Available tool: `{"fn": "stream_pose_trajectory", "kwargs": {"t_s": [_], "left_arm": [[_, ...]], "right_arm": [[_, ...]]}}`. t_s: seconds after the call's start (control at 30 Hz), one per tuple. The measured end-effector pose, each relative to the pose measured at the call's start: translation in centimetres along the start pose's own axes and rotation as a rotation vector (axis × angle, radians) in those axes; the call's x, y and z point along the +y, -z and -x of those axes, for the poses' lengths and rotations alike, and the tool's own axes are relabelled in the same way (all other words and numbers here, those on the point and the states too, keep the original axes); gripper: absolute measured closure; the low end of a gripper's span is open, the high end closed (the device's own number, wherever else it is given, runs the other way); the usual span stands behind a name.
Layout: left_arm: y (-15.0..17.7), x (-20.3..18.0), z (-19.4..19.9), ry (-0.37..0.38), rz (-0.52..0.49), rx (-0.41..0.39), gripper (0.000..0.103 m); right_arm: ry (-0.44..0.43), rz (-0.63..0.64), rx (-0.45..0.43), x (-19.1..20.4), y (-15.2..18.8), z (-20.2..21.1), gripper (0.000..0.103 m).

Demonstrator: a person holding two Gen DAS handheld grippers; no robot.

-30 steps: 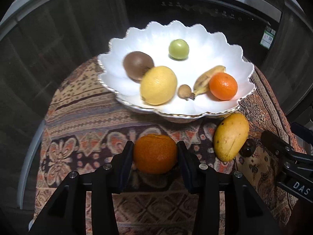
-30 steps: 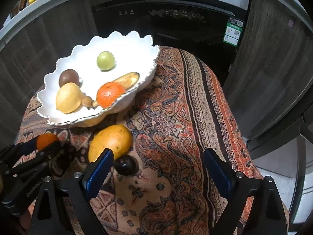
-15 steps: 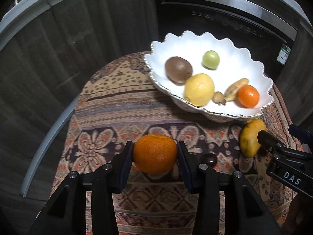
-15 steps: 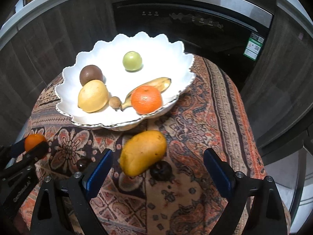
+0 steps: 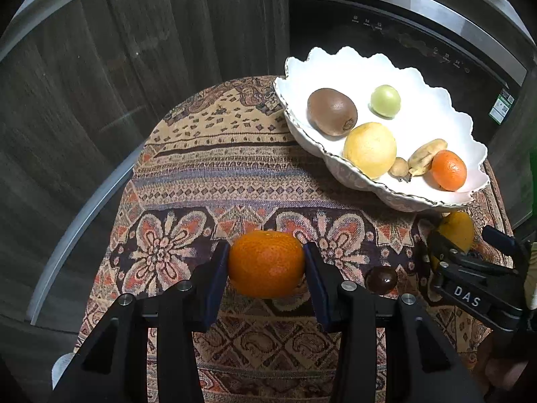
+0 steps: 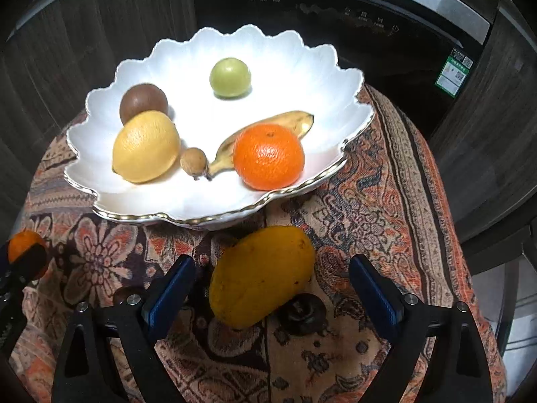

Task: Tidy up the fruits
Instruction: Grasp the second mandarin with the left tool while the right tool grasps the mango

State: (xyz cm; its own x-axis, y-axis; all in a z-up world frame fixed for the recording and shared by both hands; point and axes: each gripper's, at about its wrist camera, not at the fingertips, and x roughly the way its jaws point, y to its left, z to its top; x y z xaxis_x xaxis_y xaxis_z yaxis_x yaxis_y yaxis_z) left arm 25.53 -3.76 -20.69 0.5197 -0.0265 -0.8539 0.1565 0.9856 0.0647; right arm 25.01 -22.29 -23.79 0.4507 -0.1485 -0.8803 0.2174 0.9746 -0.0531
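My left gripper (image 5: 266, 265) is shut on an orange mandarin (image 5: 266, 263) and holds it above the patterned cloth, well left of the white scalloped bowl (image 5: 335, 63). The bowl (image 6: 288, 53) holds a kiwi (image 6: 143, 102), a lemon (image 6: 145, 146), a green fruit (image 6: 230, 77), a banana (image 6: 288, 121), a small brown fruit (image 6: 193, 162) and another mandarin (image 6: 268, 157). My right gripper (image 6: 272, 288) is open, its fingers on either side of a yellow mango (image 6: 261, 275) lying on the cloth in front of the bowl.
Two dark round fruits lie on the cloth beside the mango (image 6: 302, 309) (image 5: 381, 279). The patterned cloth (image 5: 208, 174) covers a small round table. A dark oven front (image 6: 335, 16) and wood cabinet panels stand close behind it.
My left gripper has drawn back and left with the mandarin, away from the bowl. My right gripper has moved in over the mango, which now sits between its open fingers.
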Motion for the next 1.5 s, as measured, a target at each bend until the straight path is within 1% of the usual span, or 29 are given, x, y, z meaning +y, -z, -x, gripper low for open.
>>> {"fn": "stream_pose_trajectory", "kwargs": {"t_s": [0.03, 0.1, 0.17, 0.2, 0.23, 0.5, 0.67, 1.13, 1.23, 1.5], "left_arm": [[0.0, 0.0, -0.1, 0.002, 0.002, 0.003, 0.059], [0.1, 0.0, -0.2, 0.003, 0.002, 0.006, 0.059], [0.1, 0.0, -0.3, 0.005, 0.003, 0.008, 0.059], [0.1, 0.0, -0.3, 0.007, 0.002, 0.008, 0.059], [0.1, 0.0, -0.3, 0.008, 0.002, 0.007, 0.059], [0.0, -0.2, -0.1, 0.009, -0.001, 0.01, 0.059], [-0.1, -0.3, 0.3, 0.012, -0.005, 0.004, 0.059], [-0.5, -1.0, 3.0, 0.02, -0.017, -0.035, 0.059], [-0.6, -1.3, 3.7, 0.024, -0.022, -0.046, 0.059], [-1.4, -2.2, 5.3, 0.042, -0.034, -0.078, 0.059]], "right_arm": [[0.004, 0.003, 0.003, 0.1, 0.0, -0.2, 0.011], [0.002, 0.005, 0.011, 0.2, 0.1, -0.6, 0.017], [-0.005, 0.001, 0.027, 0.3, 0.1, -1.0, 0.031], [-0.011, 0.0, 0.034, 0.3, 0.1, -1.2, 0.034], [-0.015, -0.001, 0.035, 0.3, 0.1, -1.3, 0.035], [-0.039, -0.01, 0.022, -0.1, 0.1, -1.4, 0.037], [-0.063, -0.02, 0.011, -0.6, 0.5, -0.5, 0.038], [-0.095, -0.033, -0.047, -1.2, 1.1, 4.2, 0.038], [-0.098, -0.036, -0.061, -1.4, 0.6, 4.6, 0.038], [-0.103, -0.038, -0.104, -2.4, 0.4, 7.3, 0.038]]}}
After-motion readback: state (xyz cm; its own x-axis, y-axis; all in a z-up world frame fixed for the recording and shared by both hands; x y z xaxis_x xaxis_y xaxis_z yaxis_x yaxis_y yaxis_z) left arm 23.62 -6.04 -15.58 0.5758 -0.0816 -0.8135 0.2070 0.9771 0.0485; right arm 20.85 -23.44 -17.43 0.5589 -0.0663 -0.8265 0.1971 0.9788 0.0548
